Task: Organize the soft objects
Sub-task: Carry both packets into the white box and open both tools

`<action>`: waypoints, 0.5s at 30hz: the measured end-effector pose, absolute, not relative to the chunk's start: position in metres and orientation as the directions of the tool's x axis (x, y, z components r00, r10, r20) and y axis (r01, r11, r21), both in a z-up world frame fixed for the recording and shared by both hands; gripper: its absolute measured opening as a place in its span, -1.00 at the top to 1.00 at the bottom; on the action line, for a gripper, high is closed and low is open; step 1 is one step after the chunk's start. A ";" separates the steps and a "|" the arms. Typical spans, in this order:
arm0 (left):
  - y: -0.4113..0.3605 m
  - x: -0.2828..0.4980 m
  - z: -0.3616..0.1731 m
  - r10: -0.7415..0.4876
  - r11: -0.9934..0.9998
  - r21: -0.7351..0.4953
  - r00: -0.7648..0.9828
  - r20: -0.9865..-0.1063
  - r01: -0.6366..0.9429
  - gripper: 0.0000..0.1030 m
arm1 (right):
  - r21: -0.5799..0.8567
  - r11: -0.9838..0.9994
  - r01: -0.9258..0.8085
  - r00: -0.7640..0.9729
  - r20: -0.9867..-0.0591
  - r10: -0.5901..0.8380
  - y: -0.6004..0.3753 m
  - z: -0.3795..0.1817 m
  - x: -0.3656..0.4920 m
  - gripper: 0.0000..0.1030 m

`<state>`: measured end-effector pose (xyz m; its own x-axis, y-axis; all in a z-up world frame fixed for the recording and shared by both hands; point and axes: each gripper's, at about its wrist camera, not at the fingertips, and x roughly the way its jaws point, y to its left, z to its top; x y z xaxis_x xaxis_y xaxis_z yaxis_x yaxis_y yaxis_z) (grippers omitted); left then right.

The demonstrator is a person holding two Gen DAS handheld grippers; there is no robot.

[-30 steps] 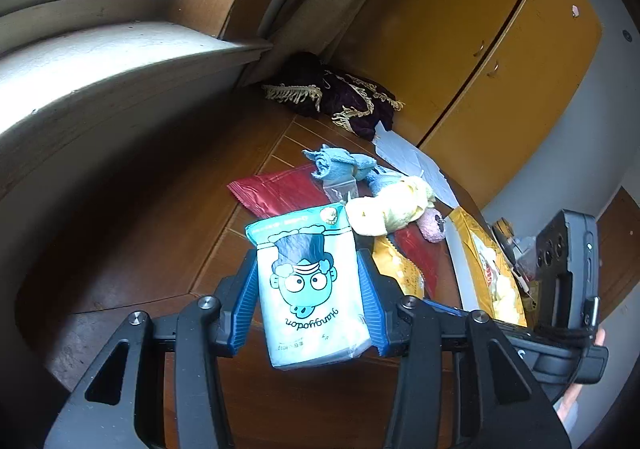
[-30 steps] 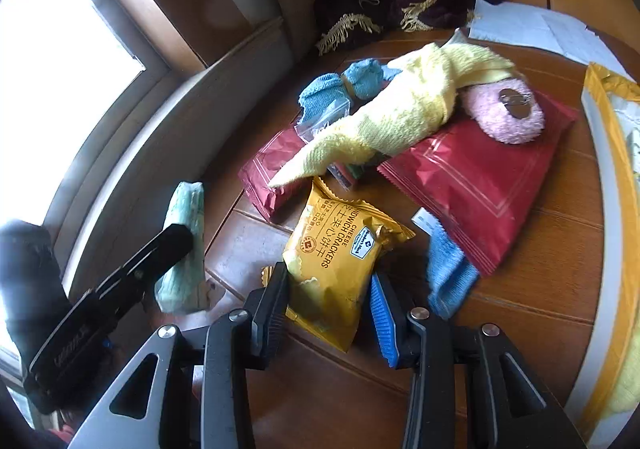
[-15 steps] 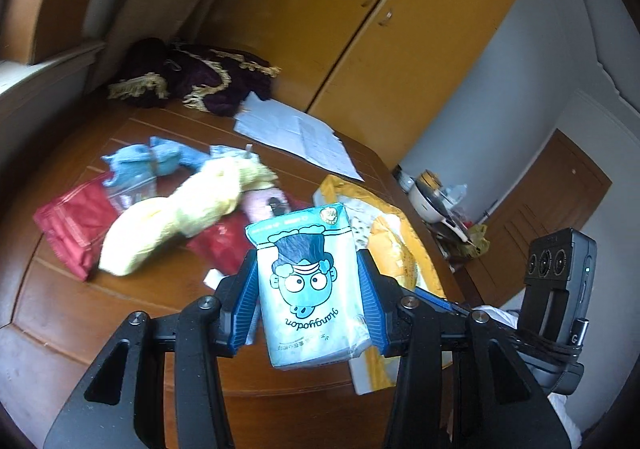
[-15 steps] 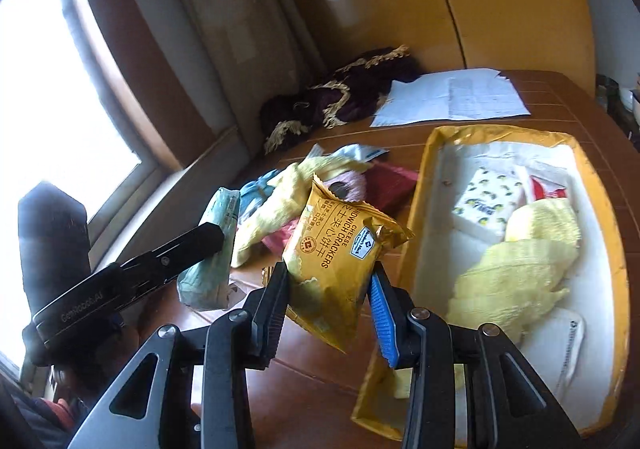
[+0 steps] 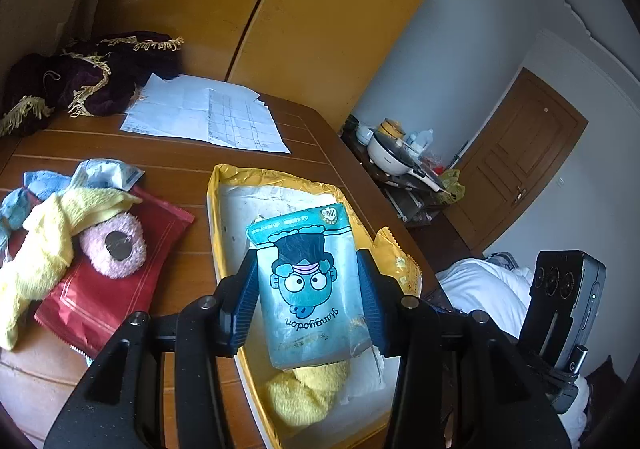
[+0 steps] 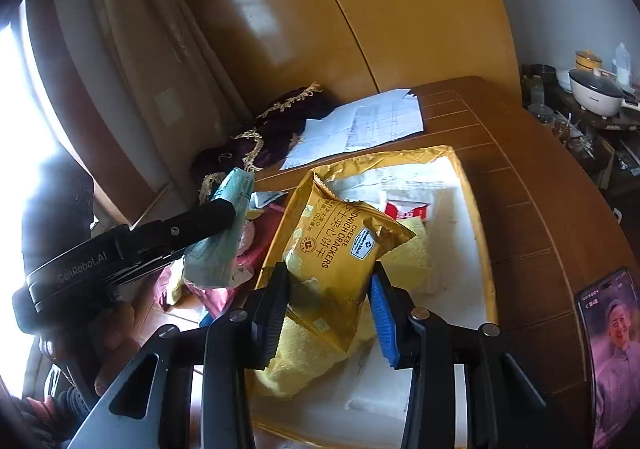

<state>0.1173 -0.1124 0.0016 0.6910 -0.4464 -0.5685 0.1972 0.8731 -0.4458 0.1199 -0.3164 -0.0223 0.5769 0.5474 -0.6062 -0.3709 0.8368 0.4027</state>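
My left gripper (image 5: 308, 293) is shut on a light blue tissue pack (image 5: 310, 285) with a cartoon face, held above the gold-rimmed white tray (image 5: 214, 217). My right gripper (image 6: 330, 297) is shut on a gold cracker packet (image 6: 340, 249), also over the tray (image 6: 476, 209). Yellow towels (image 6: 312, 353) and small packs lie inside the tray. In the right wrist view the left gripper (image 6: 224, 217) with its tissue pack (image 6: 218, 245) hangs at the tray's left rim. On the table to the left lie a yellow cloth (image 5: 48, 233), a pink fluffy roll (image 5: 114, 245), red packets (image 5: 104, 289) and blue cloths (image 5: 36, 185).
White papers (image 5: 208, 117) and a dark fringed cloth (image 5: 80, 85) lie at the table's far side, before yellow cabinet doors (image 5: 320, 9). A phone (image 6: 612, 353) rests on the table right of the tray. A person's hand (image 6: 112, 345) holds the left gripper. A cooker (image 5: 388, 155) stands beyond the table.
Both grippers have swung right, from the pile of cloths and packets to above the tray, each still holding its pack. The right gripper has come closer over the tray.
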 end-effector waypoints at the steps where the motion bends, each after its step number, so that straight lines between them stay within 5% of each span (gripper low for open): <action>1: -0.115 0.126 0.001 -0.440 0.878 -0.437 0.684 -0.581 0.194 0.13 | 0.401 0.842 -0.362 0.576 -0.614 0.540 -0.319 -0.023 0.126 0.22; 15: -0.140 0.228 -0.034 -0.421 0.893 -0.434 0.568 -0.707 0.122 0.13 | 0.406 0.885 -0.228 0.450 -0.762 0.466 -0.312 -0.062 0.247 0.20</action>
<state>0.2282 -0.1396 -0.0340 0.5678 -0.4214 -0.7071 0.1220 0.8926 -0.4341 0.2466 -0.3124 -0.0617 0.4498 0.4658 -0.7620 -0.2276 0.8848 0.4065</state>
